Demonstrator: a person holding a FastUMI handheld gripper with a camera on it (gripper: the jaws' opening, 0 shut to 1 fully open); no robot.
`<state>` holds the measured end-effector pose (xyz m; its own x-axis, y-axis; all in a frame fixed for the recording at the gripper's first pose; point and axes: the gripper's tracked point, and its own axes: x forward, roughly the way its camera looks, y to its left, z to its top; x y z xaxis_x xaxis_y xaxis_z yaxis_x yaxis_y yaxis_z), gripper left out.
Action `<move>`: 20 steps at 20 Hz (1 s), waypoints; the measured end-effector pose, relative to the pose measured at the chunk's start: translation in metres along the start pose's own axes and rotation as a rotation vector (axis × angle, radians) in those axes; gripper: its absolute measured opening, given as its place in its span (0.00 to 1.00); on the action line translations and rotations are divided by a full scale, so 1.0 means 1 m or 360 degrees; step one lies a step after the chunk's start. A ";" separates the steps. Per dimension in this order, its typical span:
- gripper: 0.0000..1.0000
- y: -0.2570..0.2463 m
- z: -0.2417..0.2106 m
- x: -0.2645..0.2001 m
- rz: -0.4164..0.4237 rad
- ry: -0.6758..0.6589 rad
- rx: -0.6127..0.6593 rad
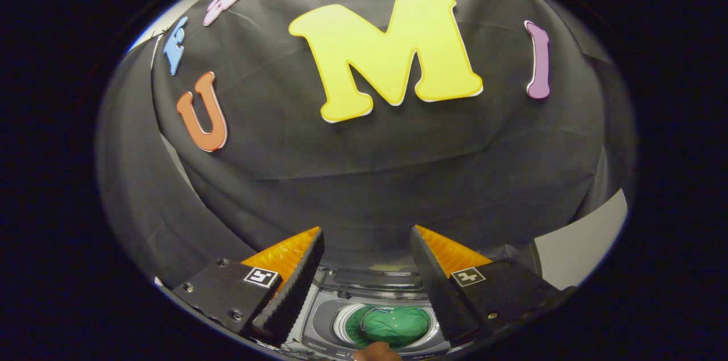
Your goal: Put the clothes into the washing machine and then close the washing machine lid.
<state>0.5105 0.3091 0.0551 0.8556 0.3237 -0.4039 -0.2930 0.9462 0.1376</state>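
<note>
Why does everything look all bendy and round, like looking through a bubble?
Gripper view: a fisheye lens bulges the scene, so the booth wall curves. The washing machine looks small and squashed between the open gripper fingers; the green clothes in its drum are lit brightly and fairly sharp.

Staged recording booth, not a home laundry room. Black cloth wall (364, 179) encloses the space; a small top-loading washing machine (375, 315) stands before it, below the open gripper (367, 236) fingers.

Screwed tool (367, 236) bodies, square coded markers
</note>
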 end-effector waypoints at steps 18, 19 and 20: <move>0.96 -0.024 -0.057 0.100 -0.0166 0.0142 -0.0080; 0.96 -0.021 -0.058 0.102 -0.0166 0.0158 -0.0120; 0.96 -0.022 -0.060 0.102 -0.0172 0.0168 -0.0163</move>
<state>0.5784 0.3217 -0.0428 0.8364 0.2134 -0.5049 -0.2486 0.9686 -0.0024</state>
